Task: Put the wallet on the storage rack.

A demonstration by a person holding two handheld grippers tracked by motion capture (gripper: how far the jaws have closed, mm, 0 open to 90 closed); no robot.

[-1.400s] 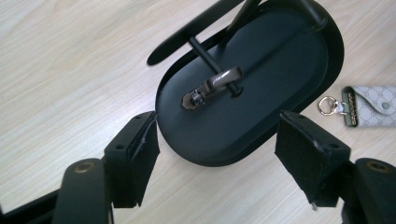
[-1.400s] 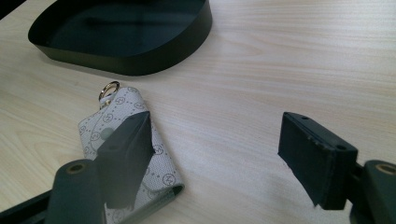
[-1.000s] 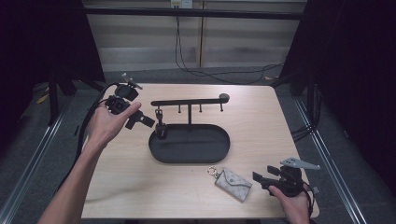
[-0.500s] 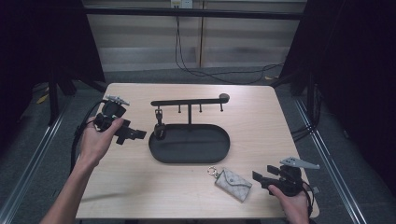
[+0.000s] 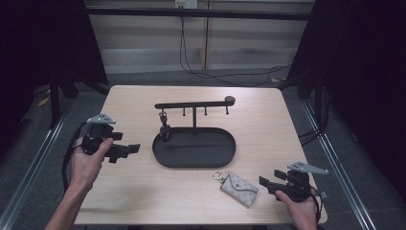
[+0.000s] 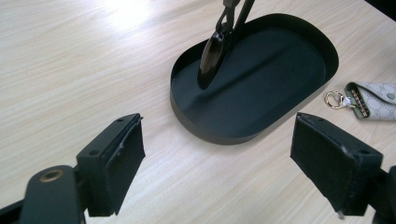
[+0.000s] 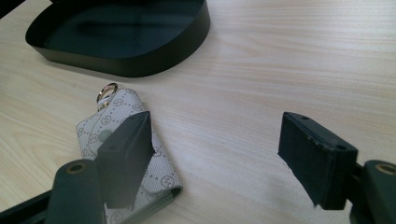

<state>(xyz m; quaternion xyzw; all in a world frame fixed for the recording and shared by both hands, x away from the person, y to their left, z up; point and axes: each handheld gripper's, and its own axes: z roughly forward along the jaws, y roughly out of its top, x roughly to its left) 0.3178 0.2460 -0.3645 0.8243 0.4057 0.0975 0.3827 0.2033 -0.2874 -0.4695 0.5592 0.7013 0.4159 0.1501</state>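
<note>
Two tools, both with jaws wide and empty. Left tool (image 5: 125, 150) hovers over the light wooden table (image 5: 143, 191), aimed at the black oval metal tray (image 5: 194, 160); a dark key fob (image 5: 164, 130) hangs from the tray's hook rail (image 5: 191, 104). Grey patterned fabric key pouch (image 5: 239, 189) lies flat near the tray's front rim, just beside right tool (image 5: 268, 184). Likely step: pouch pickup not started. Next: straddle the pouch, close.

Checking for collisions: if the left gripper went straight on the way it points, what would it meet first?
Probably the black tray: the open left gripper aims at its near rim, bare table between. Depth is unclear.
</note>
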